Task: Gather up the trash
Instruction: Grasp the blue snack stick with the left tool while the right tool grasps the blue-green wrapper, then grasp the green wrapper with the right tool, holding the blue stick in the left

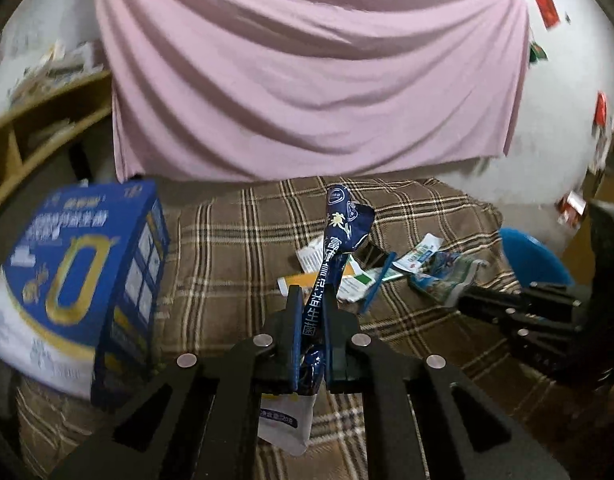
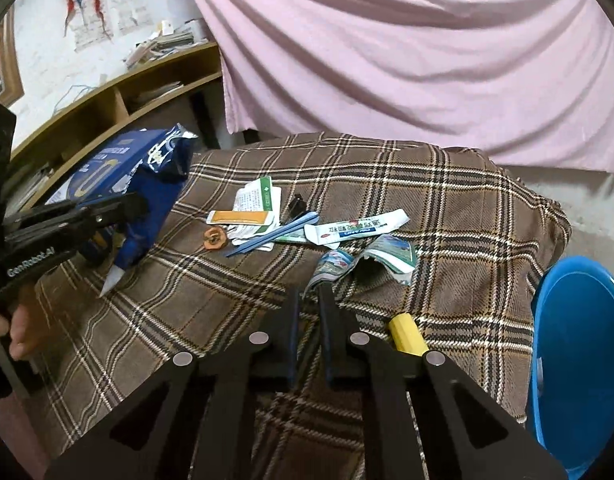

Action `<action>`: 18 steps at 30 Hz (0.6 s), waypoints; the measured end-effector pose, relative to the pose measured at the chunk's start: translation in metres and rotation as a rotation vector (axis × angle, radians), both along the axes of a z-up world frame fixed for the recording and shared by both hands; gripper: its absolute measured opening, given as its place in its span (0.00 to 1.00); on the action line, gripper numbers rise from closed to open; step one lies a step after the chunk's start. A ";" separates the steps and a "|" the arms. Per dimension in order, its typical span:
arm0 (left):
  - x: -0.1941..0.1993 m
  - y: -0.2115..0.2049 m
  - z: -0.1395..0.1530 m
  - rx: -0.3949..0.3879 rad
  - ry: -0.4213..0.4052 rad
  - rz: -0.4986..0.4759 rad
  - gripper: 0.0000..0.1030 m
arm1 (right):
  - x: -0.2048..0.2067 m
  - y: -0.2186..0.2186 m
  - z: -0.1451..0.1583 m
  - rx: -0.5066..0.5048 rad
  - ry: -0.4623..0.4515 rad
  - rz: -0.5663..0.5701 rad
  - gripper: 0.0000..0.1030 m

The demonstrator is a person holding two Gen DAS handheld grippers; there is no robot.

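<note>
My left gripper (image 1: pixel 310 300) is shut on a dark blue foil wrapper (image 1: pixel 339 240), held above the plaid-covered table (image 1: pixel 235 240); the wrapper also shows in the right wrist view (image 2: pixel 147 208). My right gripper (image 2: pixel 310 300) is slightly open and empty, its tips close to a crumpled teal and white wrapper (image 2: pixel 371 258). Other trash lies mid-table: a white toothpaste tube (image 2: pixel 355 228), a blue stick (image 2: pixel 273 234), an orange-striped sachet (image 2: pixel 239 216), white paper packets (image 2: pixel 255 196) and a small brown scrap (image 2: pixel 215 237).
A blue bin (image 2: pixel 583 360) stands at the table's right edge. A big blue box (image 1: pixel 79 276) sits at the table's left. A yellow block (image 2: pixel 405 334) lies near my right gripper. A wooden shelf (image 2: pixel 119 96) and a pink sheet (image 2: pixel 407 52) stand behind.
</note>
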State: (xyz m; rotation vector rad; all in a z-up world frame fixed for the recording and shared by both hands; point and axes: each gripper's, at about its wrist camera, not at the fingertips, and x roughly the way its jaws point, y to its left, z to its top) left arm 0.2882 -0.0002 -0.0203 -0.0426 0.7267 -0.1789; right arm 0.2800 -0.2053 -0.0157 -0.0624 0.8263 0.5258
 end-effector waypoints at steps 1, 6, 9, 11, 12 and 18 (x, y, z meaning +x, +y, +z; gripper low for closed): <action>-0.001 0.002 0.001 -0.023 0.016 0.006 0.06 | -0.001 0.000 0.001 -0.001 -0.002 -0.003 0.08; -0.008 0.005 -0.003 -0.100 0.067 0.025 0.06 | -0.010 -0.013 0.004 -0.002 0.003 -0.042 0.30; -0.007 0.003 -0.004 -0.113 0.072 0.030 0.06 | -0.009 -0.017 0.008 -0.014 -0.023 -0.066 0.44; -0.003 0.004 -0.005 -0.126 0.080 0.036 0.06 | 0.000 -0.012 0.009 -0.060 -0.035 -0.074 0.45; -0.001 0.006 -0.006 -0.134 0.086 0.039 0.06 | 0.006 -0.009 0.007 -0.079 -0.038 -0.073 0.45; 0.003 0.019 -0.011 -0.157 0.100 0.046 0.06 | 0.041 0.022 -0.018 -0.212 0.031 -0.013 0.62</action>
